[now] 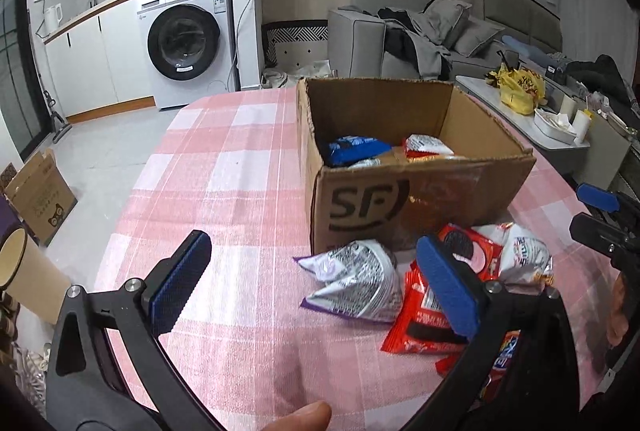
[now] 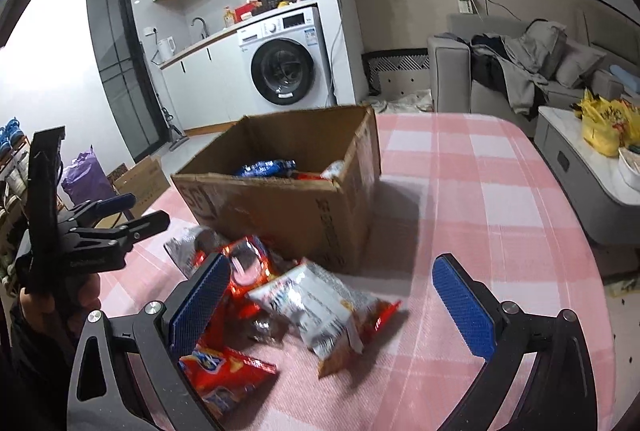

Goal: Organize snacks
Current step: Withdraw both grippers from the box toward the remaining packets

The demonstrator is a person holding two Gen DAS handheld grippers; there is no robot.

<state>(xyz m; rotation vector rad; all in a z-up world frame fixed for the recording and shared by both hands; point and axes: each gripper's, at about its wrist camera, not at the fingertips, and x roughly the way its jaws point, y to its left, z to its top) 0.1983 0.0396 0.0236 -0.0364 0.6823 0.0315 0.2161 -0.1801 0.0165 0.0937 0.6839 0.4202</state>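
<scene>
An open cardboard box (image 1: 404, 205) (image 2: 288, 207) stands on the pink checked tablecloth (image 1: 224, 171) (image 2: 480, 191). Inside it lie a blue snack packet (image 1: 354, 147) (image 2: 266, 167) and a red-and-white packet (image 1: 428, 145). In front of the box lies a pile of snacks: a silver-purple packet (image 1: 356, 281), a red cookie packet (image 1: 468, 247) (image 2: 246, 263), a white-silver packet (image 2: 316, 303) and a red packet (image 2: 224, 375). My left gripper (image 1: 316, 283) is open and empty just left of the pile. My right gripper (image 2: 332, 305) is open and empty, straddling the pile.
A washing machine (image 1: 188, 39) and kitchen counter stand behind the table. A grey sofa (image 1: 420, 43) with clothes and a low table with a yellow bag (image 1: 520, 91) are to the right. A cardboard box (image 1: 38, 197) sits on the floor at left.
</scene>
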